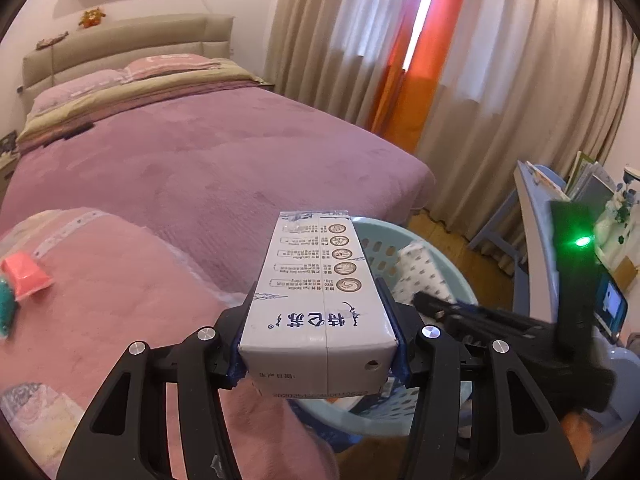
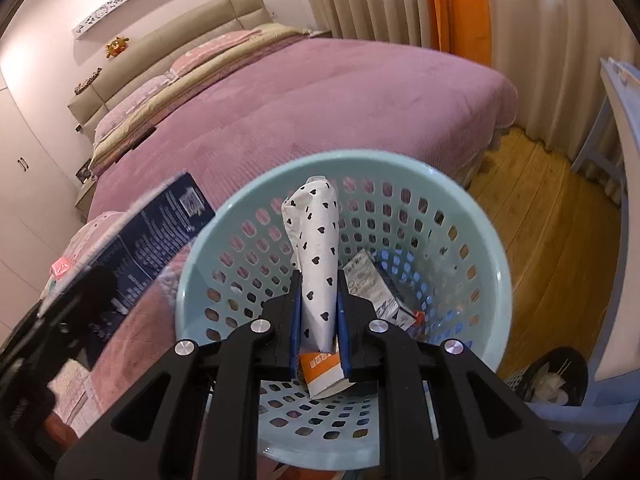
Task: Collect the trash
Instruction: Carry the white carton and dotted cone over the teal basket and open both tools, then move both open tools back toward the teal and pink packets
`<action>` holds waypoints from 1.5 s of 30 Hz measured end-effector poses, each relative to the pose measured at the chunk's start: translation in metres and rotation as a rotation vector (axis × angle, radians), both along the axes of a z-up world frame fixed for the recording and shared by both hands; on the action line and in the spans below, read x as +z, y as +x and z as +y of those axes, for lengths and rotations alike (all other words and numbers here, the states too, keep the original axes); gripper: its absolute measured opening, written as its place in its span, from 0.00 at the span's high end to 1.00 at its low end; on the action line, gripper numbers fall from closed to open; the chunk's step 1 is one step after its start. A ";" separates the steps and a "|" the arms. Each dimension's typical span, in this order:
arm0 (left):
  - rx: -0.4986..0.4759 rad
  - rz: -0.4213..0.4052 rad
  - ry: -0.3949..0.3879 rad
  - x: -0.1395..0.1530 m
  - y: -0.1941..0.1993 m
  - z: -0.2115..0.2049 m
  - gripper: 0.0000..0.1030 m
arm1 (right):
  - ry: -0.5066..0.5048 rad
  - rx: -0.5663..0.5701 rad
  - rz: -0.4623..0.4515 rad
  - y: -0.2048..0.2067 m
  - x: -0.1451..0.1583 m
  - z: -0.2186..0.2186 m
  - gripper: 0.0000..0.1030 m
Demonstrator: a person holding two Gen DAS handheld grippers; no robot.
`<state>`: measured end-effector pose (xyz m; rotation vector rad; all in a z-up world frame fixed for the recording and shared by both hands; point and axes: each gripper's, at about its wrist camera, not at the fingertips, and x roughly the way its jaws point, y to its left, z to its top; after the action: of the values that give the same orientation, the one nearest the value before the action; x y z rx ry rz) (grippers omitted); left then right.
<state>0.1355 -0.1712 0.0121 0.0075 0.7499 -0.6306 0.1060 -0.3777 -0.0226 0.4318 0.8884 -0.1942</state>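
Quick count from my end: two grippers, the left gripper (image 1: 320, 320) and the right gripper (image 2: 319, 312). One milk carton (image 1: 316, 288) that I've got in the left, one heart-print wrapper (image 2: 316, 248) in the right. One light blue basket (image 2: 476, 240), with at least one other carton (image 2: 372, 284) lying in it, can't tell the rest. One bed (image 1: 208, 160). One pink packet (image 1: 26, 276) on the pink blanket (image 1: 120, 300). One dark bin (image 2: 556, 376) by the floor.

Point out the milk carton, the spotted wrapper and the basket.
milk carton (image 1: 316, 300), left wrist view, its printed top face.
spotted wrapper (image 2: 316, 256), right wrist view, its middle.
basket (image 2: 496, 280), right wrist view, its right rim.
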 end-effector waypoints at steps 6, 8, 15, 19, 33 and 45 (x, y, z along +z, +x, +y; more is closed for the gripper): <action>-0.005 -0.049 0.016 0.005 -0.010 0.006 0.20 | 0.020 -0.041 0.003 -0.006 -0.003 -0.005 0.44; 0.003 -0.041 -0.003 0.009 -0.014 0.014 0.20 | 0.018 -0.039 -0.008 -0.009 0.002 -0.003 0.44; 0.034 -0.043 -0.108 0.034 -0.028 0.051 0.20 | -0.005 0.032 -0.059 -0.017 0.030 0.030 0.44; 0.083 -0.086 -0.109 0.045 -0.038 0.080 0.20 | -0.022 0.103 -0.103 -0.020 0.050 0.062 0.44; 0.352 -0.146 -0.026 0.043 -0.042 0.215 0.20 | -0.160 0.362 -0.164 -0.006 0.078 0.190 0.43; 0.415 -0.037 0.032 0.022 0.005 0.282 0.20 | -0.250 0.452 -0.199 0.023 0.083 0.257 0.43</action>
<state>0.1403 0.1110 0.0345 -0.1045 0.6989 -0.2230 0.1292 -0.1208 0.0607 0.0100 0.7329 0.1512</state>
